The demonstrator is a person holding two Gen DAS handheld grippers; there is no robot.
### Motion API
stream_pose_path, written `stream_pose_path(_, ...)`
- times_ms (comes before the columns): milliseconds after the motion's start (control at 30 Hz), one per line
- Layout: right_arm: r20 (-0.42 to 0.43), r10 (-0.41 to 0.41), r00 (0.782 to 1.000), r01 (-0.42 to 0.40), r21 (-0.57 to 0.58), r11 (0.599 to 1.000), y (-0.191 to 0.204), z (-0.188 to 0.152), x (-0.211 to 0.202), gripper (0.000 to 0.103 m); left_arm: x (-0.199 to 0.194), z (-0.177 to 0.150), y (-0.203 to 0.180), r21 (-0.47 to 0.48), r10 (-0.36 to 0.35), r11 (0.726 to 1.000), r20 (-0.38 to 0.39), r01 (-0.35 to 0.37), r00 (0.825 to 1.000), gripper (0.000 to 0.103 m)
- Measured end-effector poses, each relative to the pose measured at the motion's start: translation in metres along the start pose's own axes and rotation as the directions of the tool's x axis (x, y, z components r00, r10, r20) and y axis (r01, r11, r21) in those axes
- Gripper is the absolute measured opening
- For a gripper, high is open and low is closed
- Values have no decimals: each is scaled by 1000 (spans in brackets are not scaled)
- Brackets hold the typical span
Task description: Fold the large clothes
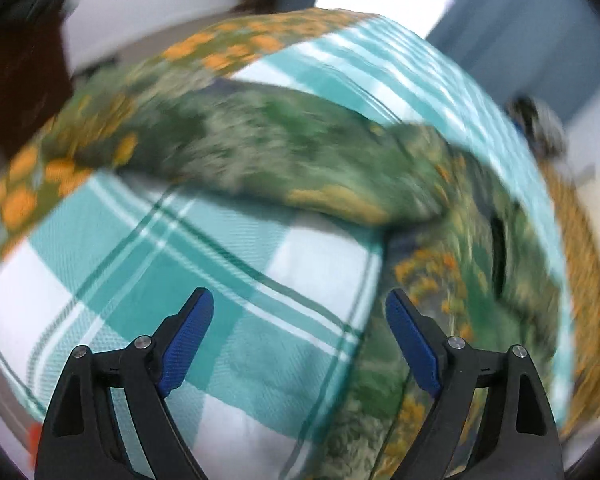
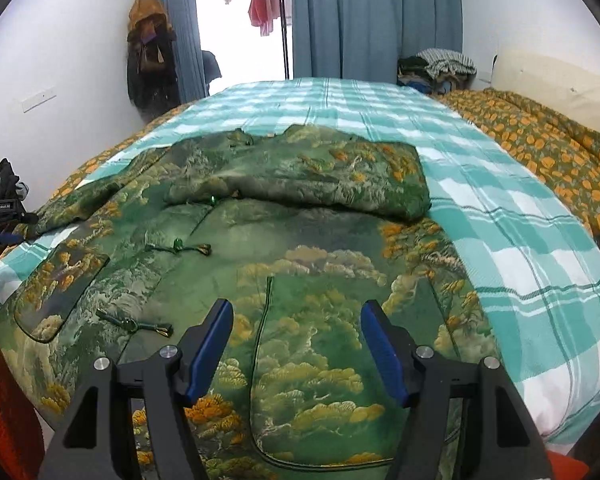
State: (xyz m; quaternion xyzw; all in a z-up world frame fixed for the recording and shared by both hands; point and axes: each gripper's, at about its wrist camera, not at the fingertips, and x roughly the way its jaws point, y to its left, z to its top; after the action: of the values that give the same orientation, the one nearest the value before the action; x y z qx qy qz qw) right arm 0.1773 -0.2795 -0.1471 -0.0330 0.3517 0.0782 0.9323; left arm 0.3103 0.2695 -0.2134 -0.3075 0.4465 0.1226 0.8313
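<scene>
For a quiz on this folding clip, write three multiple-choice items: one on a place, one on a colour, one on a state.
1. Where does the jacket lie?
A. On the checked sheet
B. On the floor
C. On a chair

2. What colour are the curtains?
A. Red
B. Blue-grey
C. Yellow

3. How is the right claw?
A. Shut on a sleeve
B. Shut on nothing
C. Open, empty

Answers:
1 A: the green jacket is spread over the teal-and-white sheet on the bed.
2 B: blue-grey drapes hang beside the bright doorway.
3 C: its blue pads stand apart above the jacket with nothing between them.
</scene>
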Motion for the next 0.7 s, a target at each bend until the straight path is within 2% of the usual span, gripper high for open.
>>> stream_pose_path(33,0,-7,1000,7,-6,1000,0,0,0,68,1,5,13,-68,-31,997,11,31,999,89)
stream_pose_path(200,-2,-16,1000,16,-20,1000,3,-1,2,68,14,31,47,-210,-107,970,62,118,992,90)
stream_pose_path(300,0,-12,1000,12,-27,1000,9,1,5,68,48,50,62,-297,-181,939,7,175,983,93)
stream_pose_path(367,-1,-2,1000,2,-33,999,14,2,8,68,68,57,77,-392,-173,905,19,167,985,92)
stream_pose_path(433,-10,12,1000,-12,-45,999,19,2,10,68,69,64,86,-450,-153,874,99,182,983,92)
stream_pose_path(567,-25,22,999,-24,-81,996,27,-2,14,68,55,77,93,-504,-69,847,207,167,976,88)
stream_pose_path(633,-28,27,999,-29,-88,996,27,-4,15,68,52,84,97,-518,-54,839,229,169,972,75)
stream_pose_path(667,-29,28,999,-31,-84,996,26,-4,16,68,52,88,98,-515,-43,842,228,158,973,52)
stream_pose_path(700,-31,32,999,-35,-78,996,25,-4,17,68,50,94,94,-491,-11,864,210,115,978,17)
